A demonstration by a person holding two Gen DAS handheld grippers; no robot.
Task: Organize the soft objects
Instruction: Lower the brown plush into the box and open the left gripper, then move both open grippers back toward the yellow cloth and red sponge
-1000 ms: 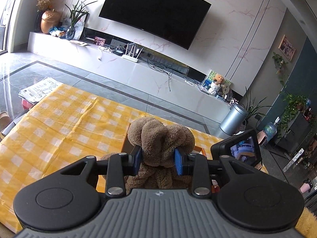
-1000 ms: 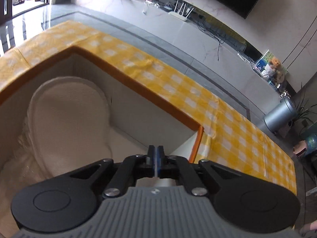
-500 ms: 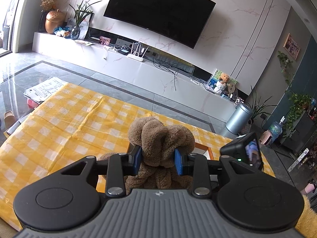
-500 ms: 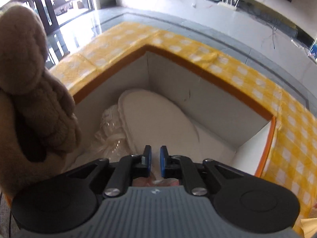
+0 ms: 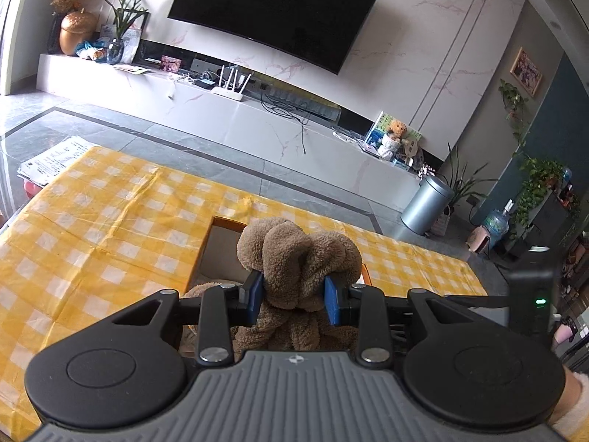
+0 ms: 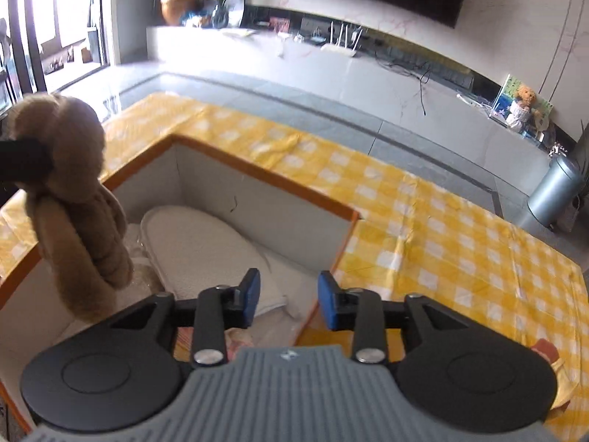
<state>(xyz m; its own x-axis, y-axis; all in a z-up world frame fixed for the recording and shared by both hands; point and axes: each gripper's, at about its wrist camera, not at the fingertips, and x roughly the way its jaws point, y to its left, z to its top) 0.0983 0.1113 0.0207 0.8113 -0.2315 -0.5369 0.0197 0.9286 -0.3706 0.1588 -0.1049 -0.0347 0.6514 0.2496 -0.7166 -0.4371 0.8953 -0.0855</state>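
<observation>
The left gripper [image 5: 293,296] is clamped on a brown plush toy [image 5: 298,258], its blue pads pressed into the bunched pile high on the toy, while the rest of the body hangs limp below, over the near left part of an open box [image 6: 265,180] with orange-edged walls. The right gripper [image 6: 289,300] has just been opening; its jaws now stand apart with nothing between them, above the near right corner of the box. The toy looks light and very soft: it will squash rather than resist, will sag and swing from whatever point holds it, and its fuzzy surface should not slip easily. A pinch across a thick fold, as now, seems the safest hold; a thin ear or limb would likely stretch and let the body dangle lower. Nothing about it seems fragile. Inside the box a white oval cushion [image 6: 198,243] lies flat against the far wall, with crinkled clear wrapping [image 6: 140,276] beside it on the left, so the free floor is mostly toward the near side. The box walls are the edges to mind, since the dangling part could catch on the rim when lowered. Around the box the yellow checked tablecloth [image 6: 441,228] lies largely bare, giving both hands room to the right and beyond.
</observation>
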